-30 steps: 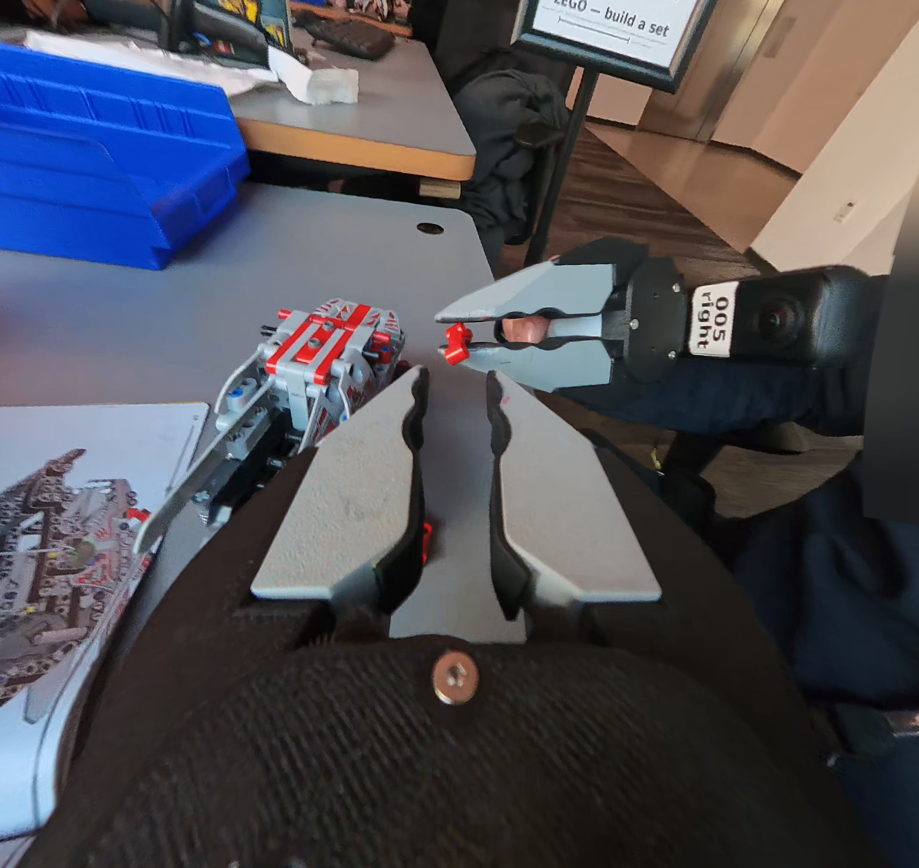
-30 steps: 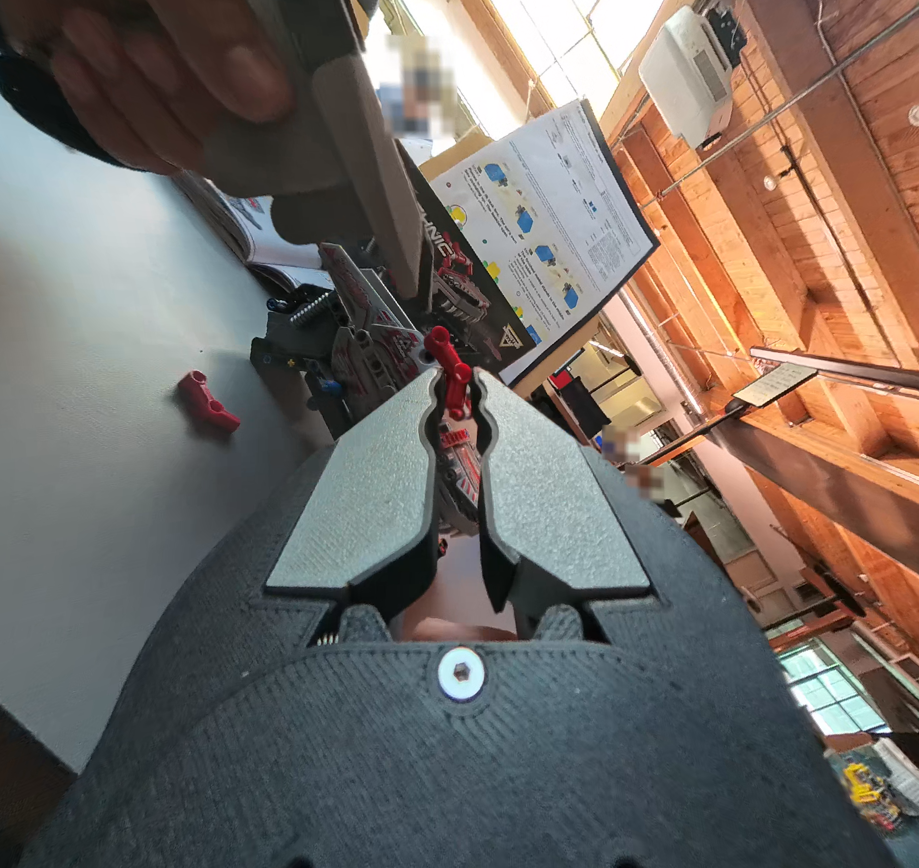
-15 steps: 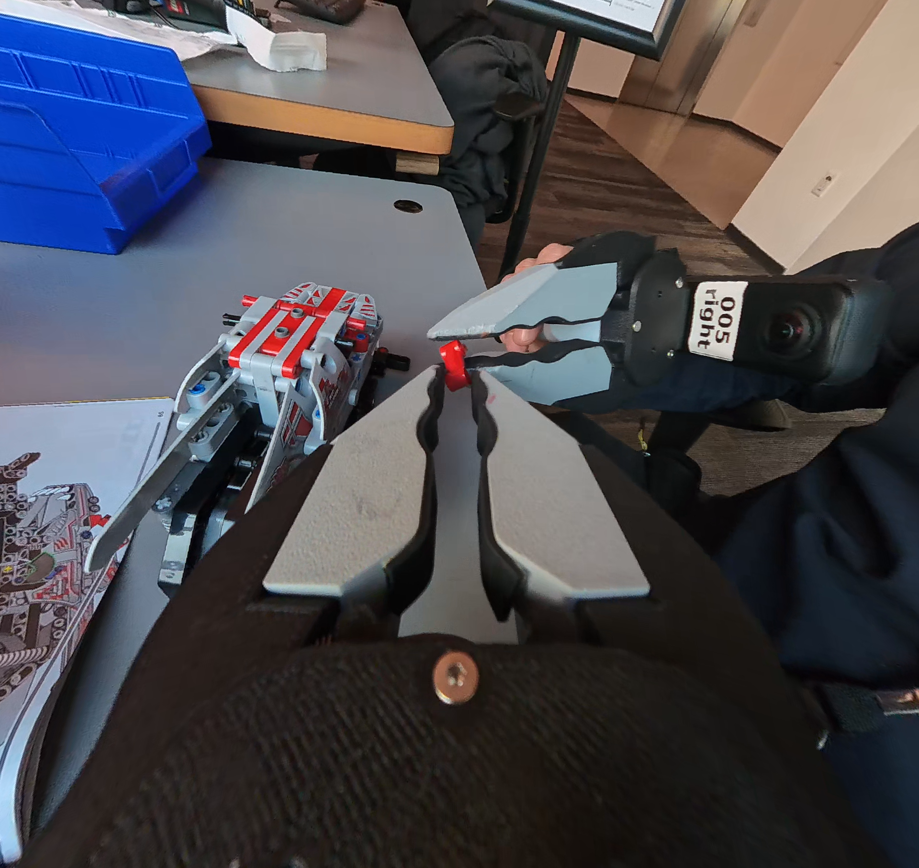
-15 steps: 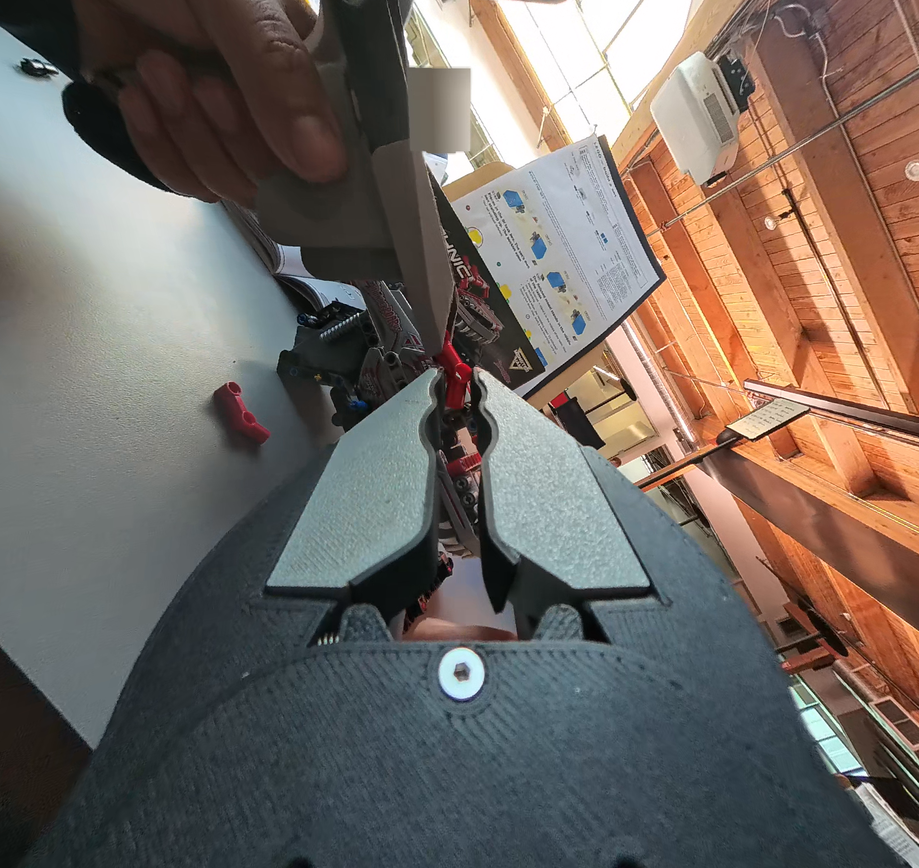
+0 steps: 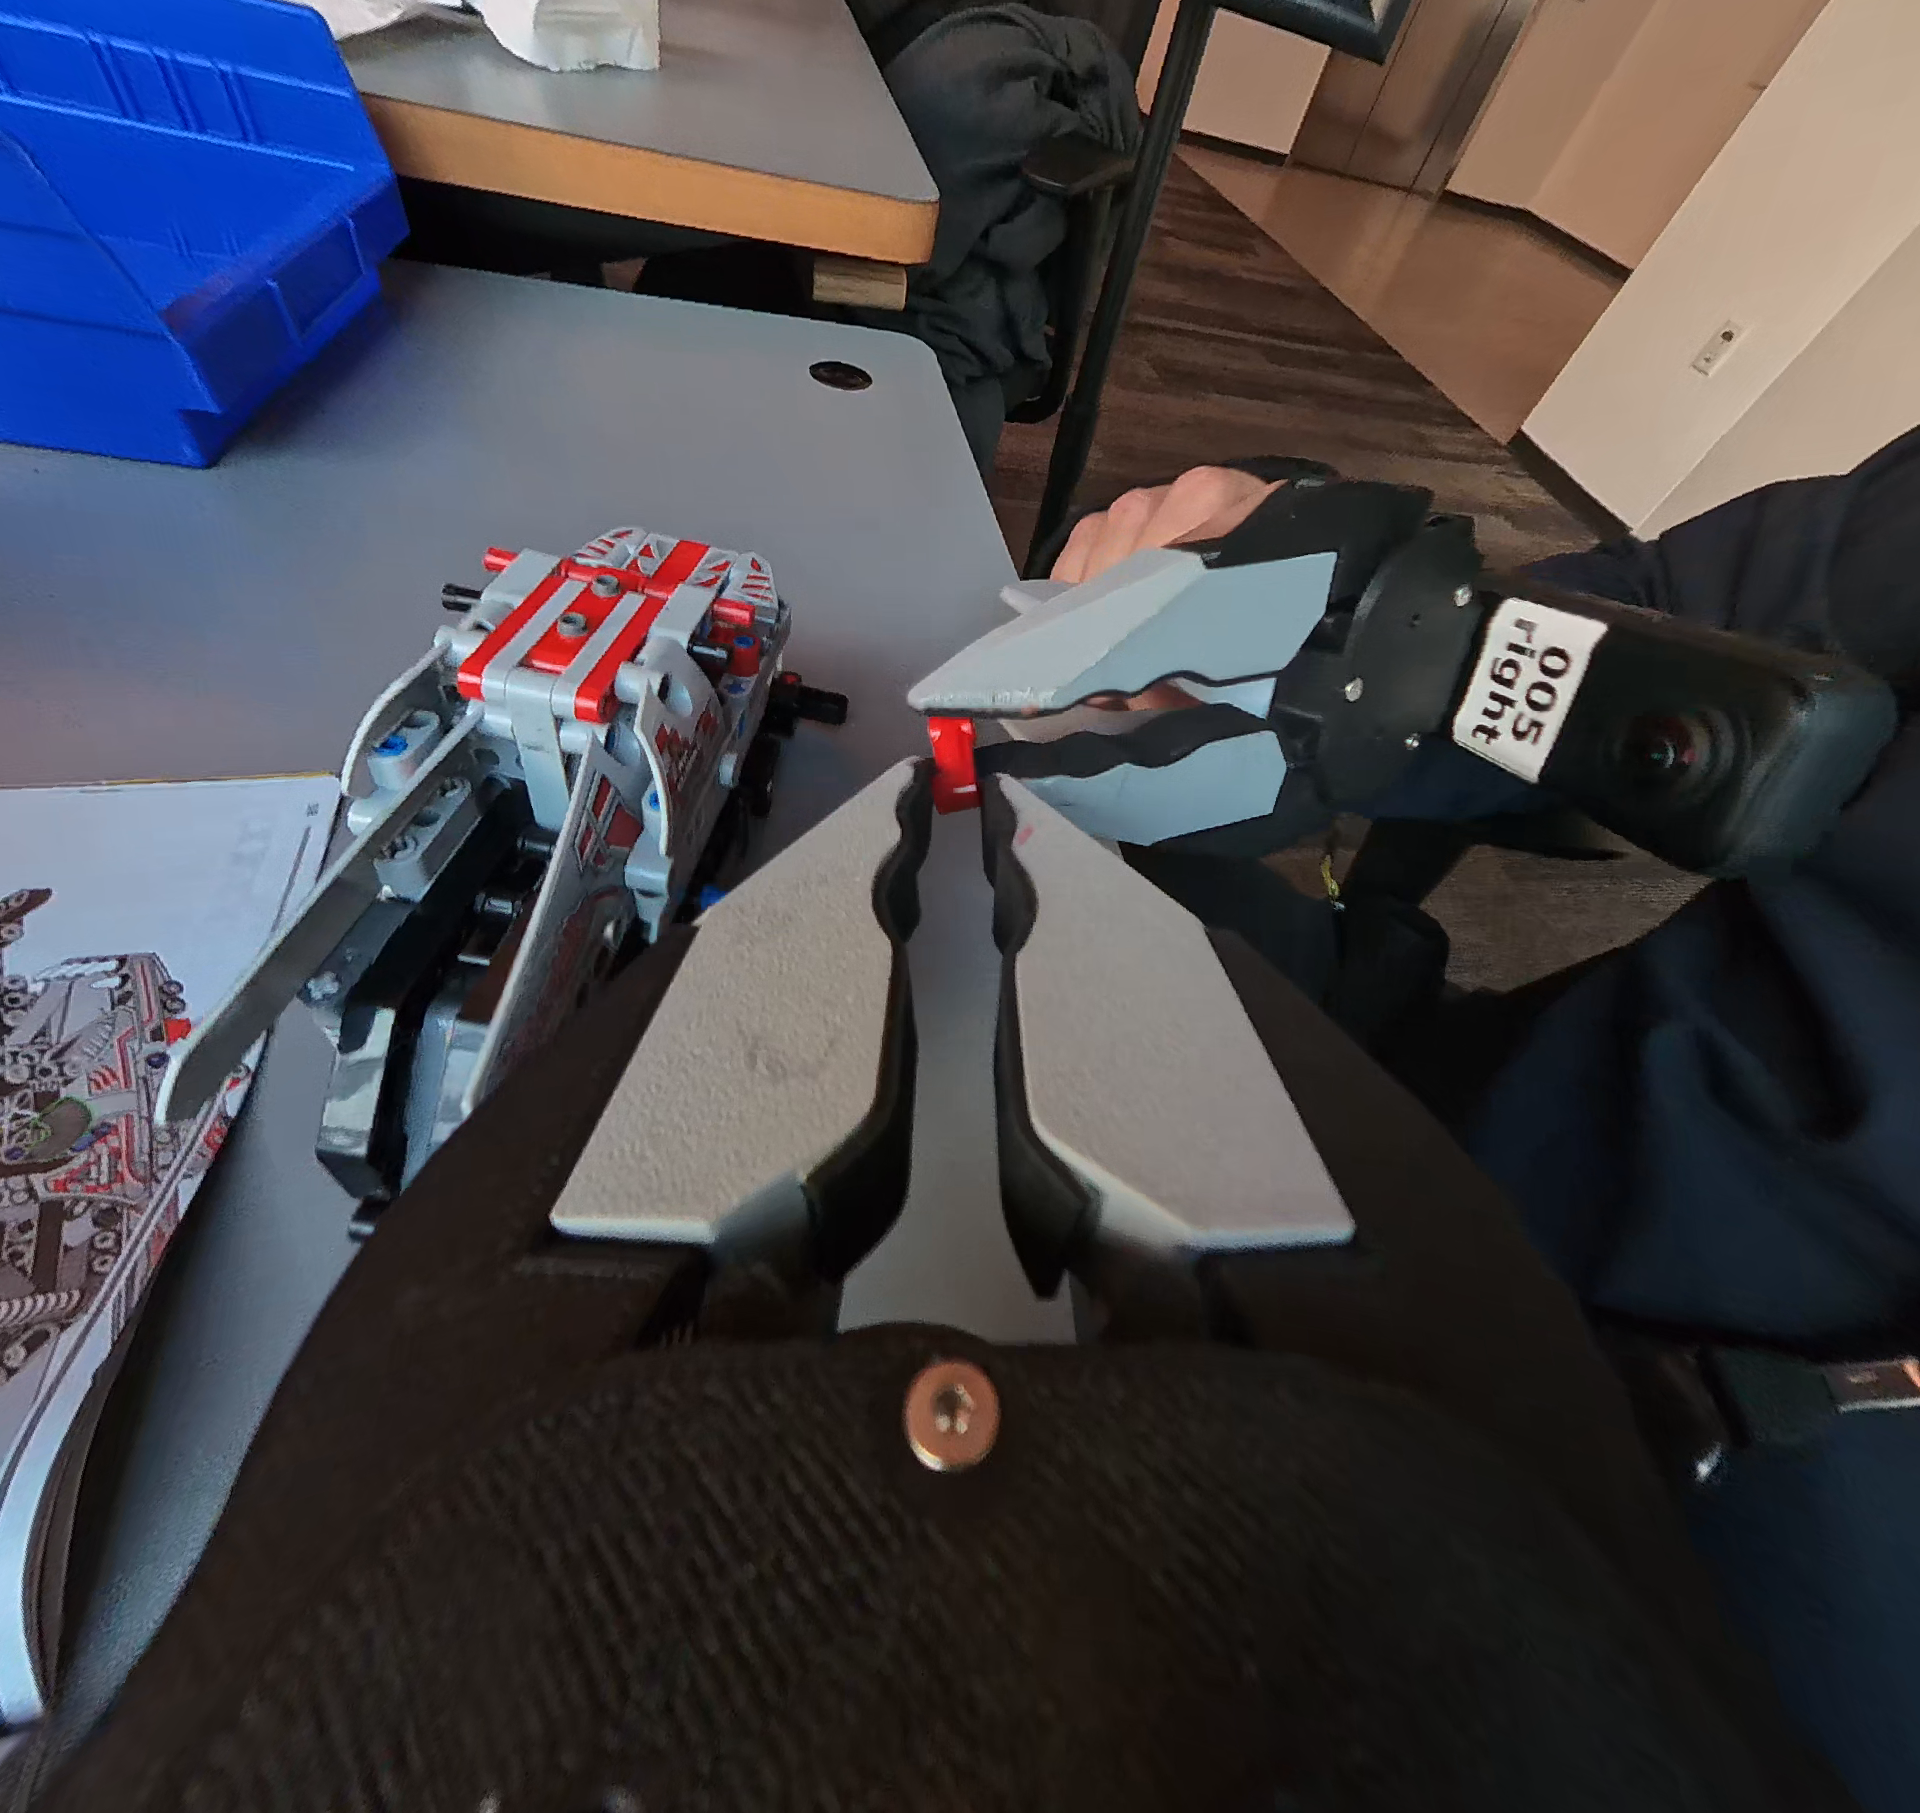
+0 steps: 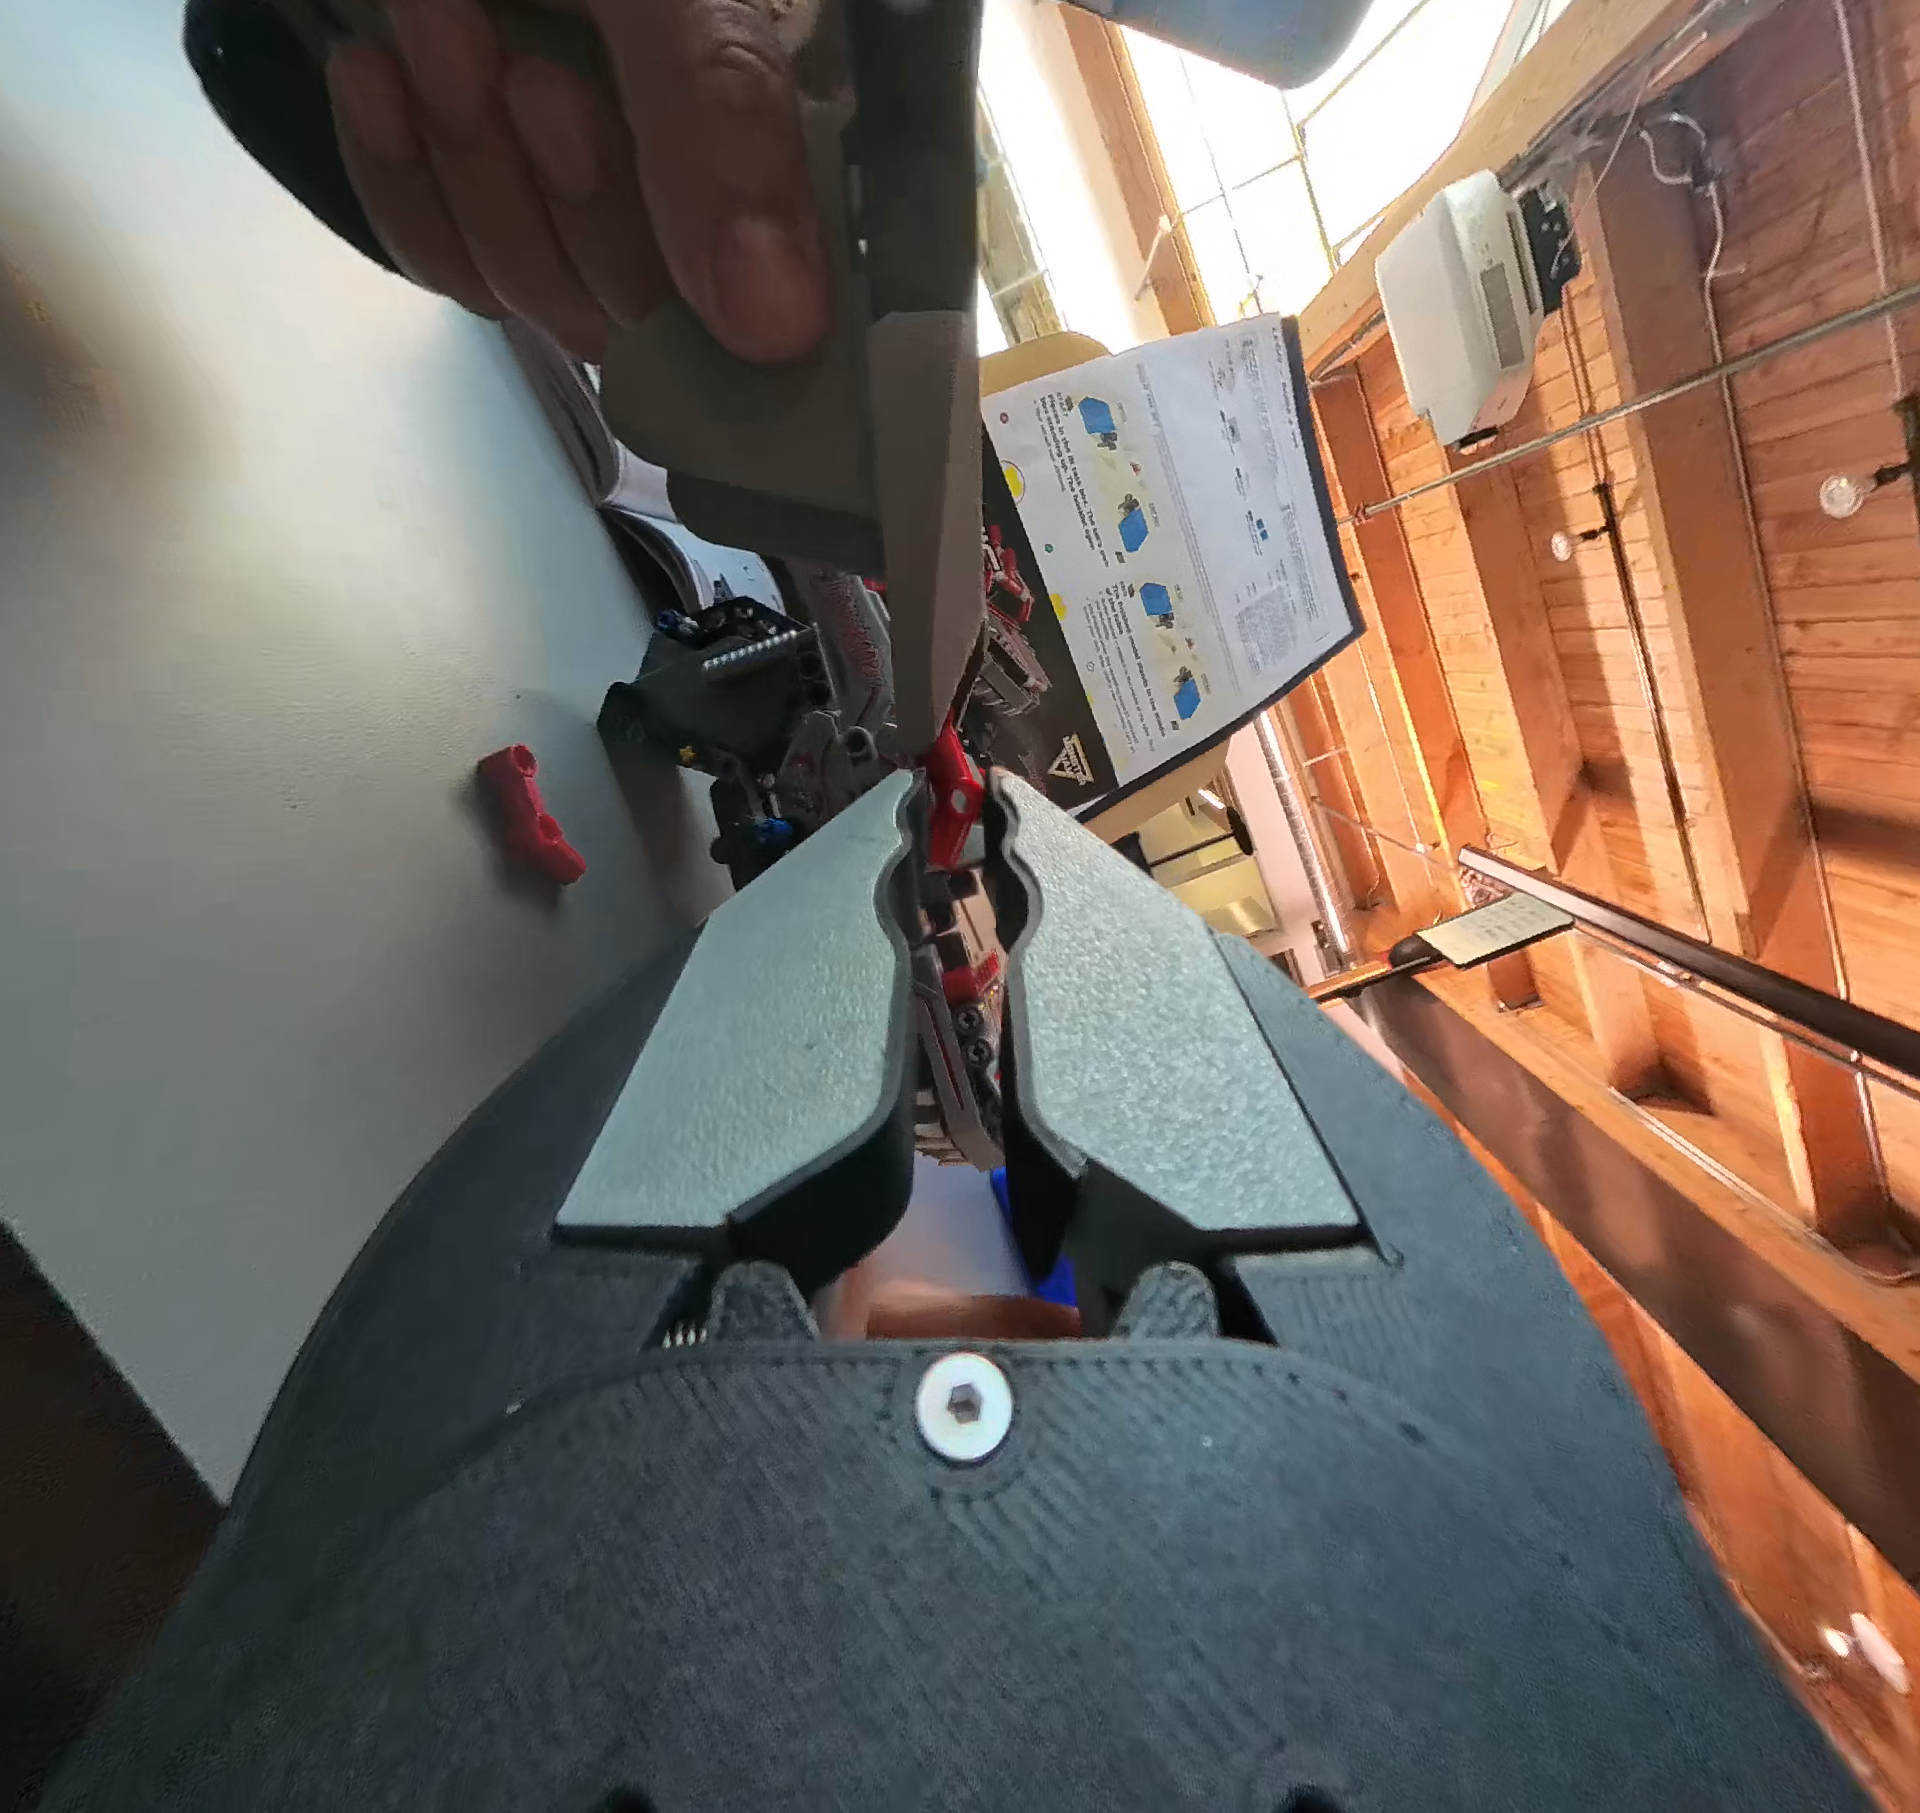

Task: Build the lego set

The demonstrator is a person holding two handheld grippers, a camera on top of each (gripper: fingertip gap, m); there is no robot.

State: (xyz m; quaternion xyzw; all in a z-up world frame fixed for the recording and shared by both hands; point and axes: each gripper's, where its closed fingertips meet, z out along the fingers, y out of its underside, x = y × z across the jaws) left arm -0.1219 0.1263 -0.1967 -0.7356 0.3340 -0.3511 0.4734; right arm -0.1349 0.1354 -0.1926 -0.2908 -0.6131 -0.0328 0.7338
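The right gripper (image 6: 954,792) has its grey fingers (image 6: 1143,1015) nearly closed on a small red plastic lego connector (image 6: 954,795), pinched at the very tips. The left gripper (image 5: 951,792) holds its fingers (image 5: 758,1015) a narrow gap apart, with that same red connector (image 5: 951,761) just at their tips. Whether the left fingers actually touch it cannot be told.

The step in hand appears to be a handover or regrip of the connector between the two grippers, above the edge of the grey surface (image 5: 582,433).

The partly built grey, red and black lego vehicle (image 5: 582,745) stands on the surface to the left of the left fingers, partly on the open instruction booklet (image 5: 114,953). A second red lego piece (image 6: 528,813) lies on the surface to the left of the right fingers.

To do it well, in my judgement:
- Close the left fingers squarely on the exposed end before the right ones loosen.
- Keep both grippers steady; the piece is small and held only at the tips, so it could twist or drop.
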